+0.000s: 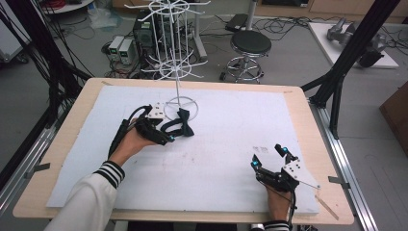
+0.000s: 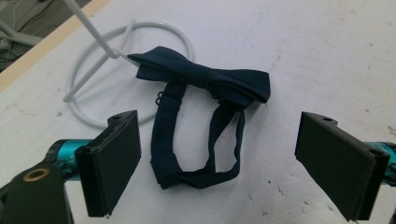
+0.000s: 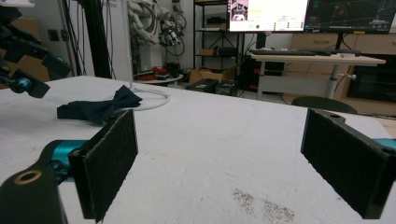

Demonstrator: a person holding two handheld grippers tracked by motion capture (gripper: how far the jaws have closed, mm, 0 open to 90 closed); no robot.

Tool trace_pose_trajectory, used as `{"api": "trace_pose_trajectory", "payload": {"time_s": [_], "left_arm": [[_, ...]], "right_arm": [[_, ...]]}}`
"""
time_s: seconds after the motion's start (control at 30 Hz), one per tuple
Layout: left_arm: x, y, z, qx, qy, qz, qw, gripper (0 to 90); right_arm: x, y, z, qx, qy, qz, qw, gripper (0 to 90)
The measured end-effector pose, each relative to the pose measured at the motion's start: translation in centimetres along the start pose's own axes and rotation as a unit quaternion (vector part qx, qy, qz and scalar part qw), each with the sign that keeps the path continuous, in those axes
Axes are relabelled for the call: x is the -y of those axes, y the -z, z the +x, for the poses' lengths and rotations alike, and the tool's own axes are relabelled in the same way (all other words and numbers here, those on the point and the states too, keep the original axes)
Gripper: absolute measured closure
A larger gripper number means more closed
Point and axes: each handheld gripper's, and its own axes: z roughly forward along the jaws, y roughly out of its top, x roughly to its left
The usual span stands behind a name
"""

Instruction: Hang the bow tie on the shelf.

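Here bow tie point(image 2: 205, 81) flat, strap toward left hand-held gripper point(image 2: 217, 163); both released.

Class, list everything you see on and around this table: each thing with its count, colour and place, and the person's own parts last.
Bow tie: one, dark navy, on the sheet, one end over the rack's ring base, strap looped toward the left gripper.
Rack: one, white wire, far side of the table.
Sheet: one, white, covering the table top.
Table: one, light wood.
Stool: one, black seat, floor beyond the table.
Left gripper: one, black, open, at the bow tie.
Right gripper: one, black, open, near right of the sheet.
Sleeve: one, white with striped cuff, left arm.
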Motion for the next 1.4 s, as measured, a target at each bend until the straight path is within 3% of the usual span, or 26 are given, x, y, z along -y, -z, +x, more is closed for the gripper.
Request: {"api": "trace_pose_trajectory", "payload": {"time_s": [0.13, 0.43, 0.57, 0.83, 0.93, 1.03, 1.23, 1.4], "left_arm": [[-0.6, -0.7, -0.2, 0.006, -0.018, 0.021, 0.9996, 19.0], [-0.7, -2.1, 0.3, 0.022, -0.008, 0.057, 0.9981, 21.8], [-0.8, -2.5, 0.4, 0.026, -0.017, 0.080, 0.9963, 24.5], [-0.7, -3.1, 0.7, 0.029, -0.026, 0.092, 0.9950, 26.2], [-0.7, -3.4, 0.7, 0.033, -0.032, 0.100, 0.9939, 32.0], [-0.8, -3.6, 0.5, 0.030, -0.053, 0.106, 0.9925, 37.2], [-1.2, -3.9, 0.6, 0.035, -0.051, 0.131, 0.9895, 44.9], [-1.4, -4.0, 0.6, 0.034, -0.048, 0.139, 0.9885, 52.5]], "right_arm": [[0.0, 0.0, 0.0, 0.000, 0.000, 0.000, 1.0000, 10.0], [0.0, 0.0, 0.0, 0.001, 0.000, 0.000, 1.0000, 10.0], [0.0, 0.0, 0.0, 0.002, -0.004, 0.001, 1.0000, 10.1], [0.0, 0.0, 0.0, 0.003, -0.003, -0.003, 1.0000, 10.0], [0.0, 0.0, 0.0, 0.004, -0.002, -0.003, 1.0000, 10.0], [0.0, 0.0, 0.0, 0.004, -0.001, -0.003, 1.0000, 10.1], [0.0, 0.0, 0.0, 0.004, -0.002, -0.003, 1.0000, 10.1], [0.0, 0.0, 0.0, 0.004, -0.001, -0.003, 1.0000, 10.1]]}}
